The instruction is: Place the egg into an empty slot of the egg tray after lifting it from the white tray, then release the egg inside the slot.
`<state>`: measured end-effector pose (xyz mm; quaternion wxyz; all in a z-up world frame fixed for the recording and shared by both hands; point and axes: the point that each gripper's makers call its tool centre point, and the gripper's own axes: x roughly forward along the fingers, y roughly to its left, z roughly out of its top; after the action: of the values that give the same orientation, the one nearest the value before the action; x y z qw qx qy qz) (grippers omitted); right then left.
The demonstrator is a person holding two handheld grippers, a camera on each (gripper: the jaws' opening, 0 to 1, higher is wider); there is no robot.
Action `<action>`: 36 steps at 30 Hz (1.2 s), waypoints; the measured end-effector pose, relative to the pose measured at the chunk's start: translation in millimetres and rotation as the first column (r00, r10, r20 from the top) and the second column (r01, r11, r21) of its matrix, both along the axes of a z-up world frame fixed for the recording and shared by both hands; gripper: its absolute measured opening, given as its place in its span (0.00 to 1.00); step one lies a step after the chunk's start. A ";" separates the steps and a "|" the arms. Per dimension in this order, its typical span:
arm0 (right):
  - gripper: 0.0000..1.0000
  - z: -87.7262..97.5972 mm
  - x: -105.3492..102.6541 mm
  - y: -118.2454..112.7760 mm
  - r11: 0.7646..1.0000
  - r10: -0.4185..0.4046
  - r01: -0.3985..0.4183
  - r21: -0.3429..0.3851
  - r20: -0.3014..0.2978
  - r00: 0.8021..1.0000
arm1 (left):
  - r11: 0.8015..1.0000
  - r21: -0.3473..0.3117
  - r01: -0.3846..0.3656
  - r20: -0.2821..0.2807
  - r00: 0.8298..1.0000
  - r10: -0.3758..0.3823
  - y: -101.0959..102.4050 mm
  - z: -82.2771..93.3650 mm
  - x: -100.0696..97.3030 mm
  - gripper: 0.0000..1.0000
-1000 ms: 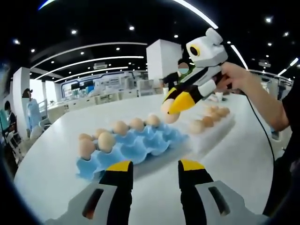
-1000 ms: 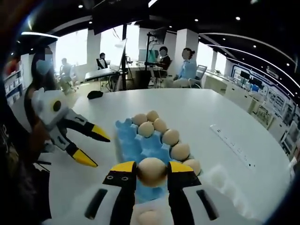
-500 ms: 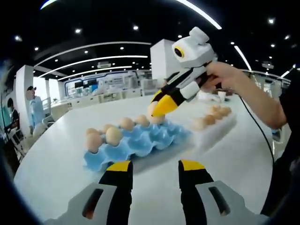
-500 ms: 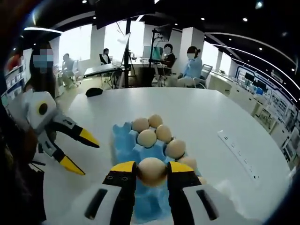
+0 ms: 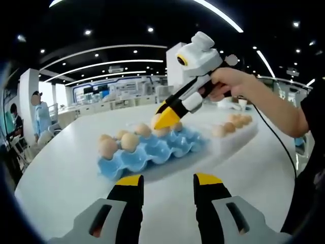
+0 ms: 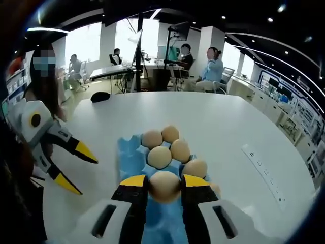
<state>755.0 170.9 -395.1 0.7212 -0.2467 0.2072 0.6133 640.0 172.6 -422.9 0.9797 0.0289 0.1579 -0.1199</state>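
A blue egg tray (image 5: pixel 152 152) lies on the white table, with several eggs along its far rows and empty slots near me. My right gripper (image 6: pixel 164 185) is shut on a tan egg (image 6: pixel 165 185) and hovers over the blue egg tray (image 6: pixel 131 152); in the left gripper view the right gripper (image 5: pixel 165 118) points down at the tray's back row. A white tray (image 5: pixel 238 133) with several eggs lies right of the blue one. My left gripper (image 5: pixel 168 184) stands open over bare table in front of the tray; in the right gripper view the left gripper (image 6: pixel 73 168) is at the left.
A person's hand (image 5: pixel 228 84) and sleeve hold the right gripper. A white power strip (image 6: pixel 264 168) lies on the table at the right. A dark object (image 6: pixel 100 96) sits at the table's far edge. People sit at desks beyond.
The right gripper has carried the egg leftward along the blue tray's far row and lower toward it. The left gripper stayed open in front of the tray.
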 end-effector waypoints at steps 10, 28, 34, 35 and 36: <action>0.27 -7.1 3.5 12.0 0.999 0.017 -0.017 -0.029 -0.011 1.000 | 1.000 -0.008 -0.027 0.011 1.000 0.027 11.3 3.4 -2.2 0.40; 0.28 -27.5 15.4 14.0 0.999 0.007 -0.010 -0.052 -0.064 0.998 | 0.999 -0.016 -0.040 0.010 0.999 0.040 13.4 3.4 -3.8 0.40; 0.28 -21.4 16.8 9.5 1.000 0.011 -0.012 -0.026 -0.064 0.998 | 0.999 -0.017 -0.036 0.011 0.999 0.036 9.0 4.5 -4.6 0.40; 0.28 -18.1 15.1 8.9 1.000 0.009 -0.009 -0.009 -0.072 0.997 | 0.999 -0.015 -0.035 0.011 0.999 0.035 8.1 4.6 -4.3 0.40; 0.28 -16.2 14.4 7.3 1.000 0.012 -0.012 -0.005 -0.075 0.997 | 0.999 -0.014 -0.033 0.010 0.999 0.033 7.4 4.6 -4.2 0.40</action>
<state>769.3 178.2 -411.3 0.7086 -0.2268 0.2342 0.6257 635.8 180.0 -418.3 0.9826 0.0199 0.1524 -0.1046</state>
